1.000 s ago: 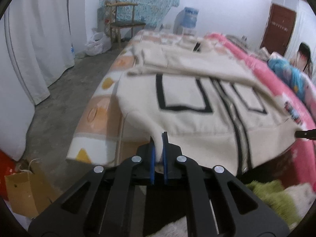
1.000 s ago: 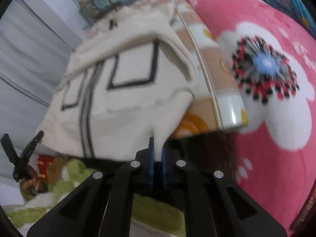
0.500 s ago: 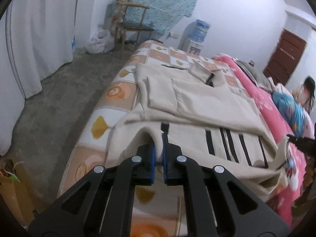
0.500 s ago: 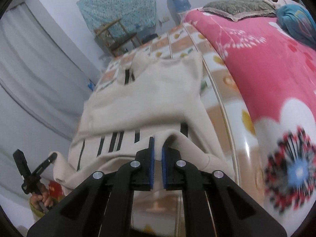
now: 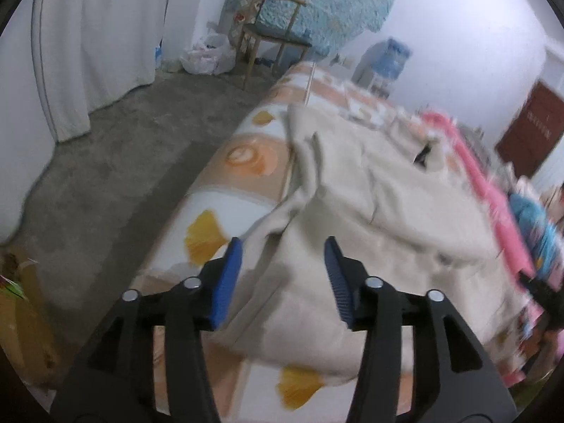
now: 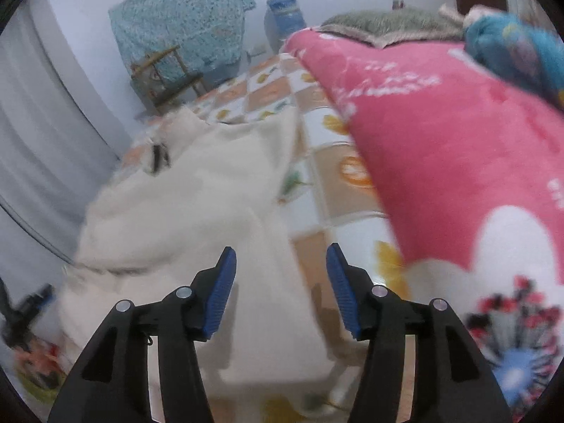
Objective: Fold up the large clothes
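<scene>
Soft cream fleece garment point(image 5: 370, 218) folded, seemingly plush, on checked bedsheet point(image 5: 225, 204)

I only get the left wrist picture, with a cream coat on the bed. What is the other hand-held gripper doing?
Observer: The right hand-held gripper has just been opening. Its blue pads stand apart and press nothing; the folded cream fleece coat lies loose beneath them.
Visitor: What is printed on that pink thing beside the coat?
Observer: The pink plush blanket carries a big white flower and a red, black and blue burst near its close end.
Visitor: And at the bed's far end?
Observer: A grey-green fuzzy pillow lies beyond the blanket.
</scene>
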{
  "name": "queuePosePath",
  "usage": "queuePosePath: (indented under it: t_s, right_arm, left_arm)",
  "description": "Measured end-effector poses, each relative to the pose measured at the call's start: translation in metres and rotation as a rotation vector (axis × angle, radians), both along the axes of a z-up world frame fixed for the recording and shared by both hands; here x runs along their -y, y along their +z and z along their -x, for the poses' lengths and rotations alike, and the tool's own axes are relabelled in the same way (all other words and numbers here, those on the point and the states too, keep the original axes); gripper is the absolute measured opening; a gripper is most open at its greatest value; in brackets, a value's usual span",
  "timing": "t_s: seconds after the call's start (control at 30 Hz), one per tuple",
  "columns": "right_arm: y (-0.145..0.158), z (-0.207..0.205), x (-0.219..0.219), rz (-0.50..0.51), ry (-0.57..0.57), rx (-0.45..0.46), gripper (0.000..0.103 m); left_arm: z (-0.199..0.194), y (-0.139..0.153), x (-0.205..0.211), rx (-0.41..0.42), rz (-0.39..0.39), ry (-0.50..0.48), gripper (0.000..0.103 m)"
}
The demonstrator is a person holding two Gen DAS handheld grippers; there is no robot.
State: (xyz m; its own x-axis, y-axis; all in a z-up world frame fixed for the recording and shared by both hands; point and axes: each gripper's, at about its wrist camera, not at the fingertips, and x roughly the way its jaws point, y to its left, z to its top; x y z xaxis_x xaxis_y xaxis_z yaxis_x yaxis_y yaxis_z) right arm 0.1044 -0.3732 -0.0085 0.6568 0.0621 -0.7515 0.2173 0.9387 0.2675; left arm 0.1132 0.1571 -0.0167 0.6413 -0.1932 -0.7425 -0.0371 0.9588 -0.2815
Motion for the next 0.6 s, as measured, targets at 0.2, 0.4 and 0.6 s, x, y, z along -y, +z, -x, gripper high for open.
queuePosePath:
  t_s: [0.2, 0.4, 0.6]
  right_arm:
    - [-0.024, 0.012, -0.015, 0.146, 0.078, -0.088, 0.052]
    - [-0.031, 0.001, -0.021, 0.141, 0.116, -0.068, 0.026]
    - [0.000, 0.014, -0.026, 0.120, 0.118, -0.003, 0.012]
  left_arm:
    - [0.014, -0.025, 0.011, -0.100, -0.163, -0.001, 0.051]
    - [0.016, -0.023, 0.034, -0.044, -0.271, 0.001, 0.028]
    - [0.034, 0.010, 0.042, 0.074, -0.357, -0.041, 0.007]
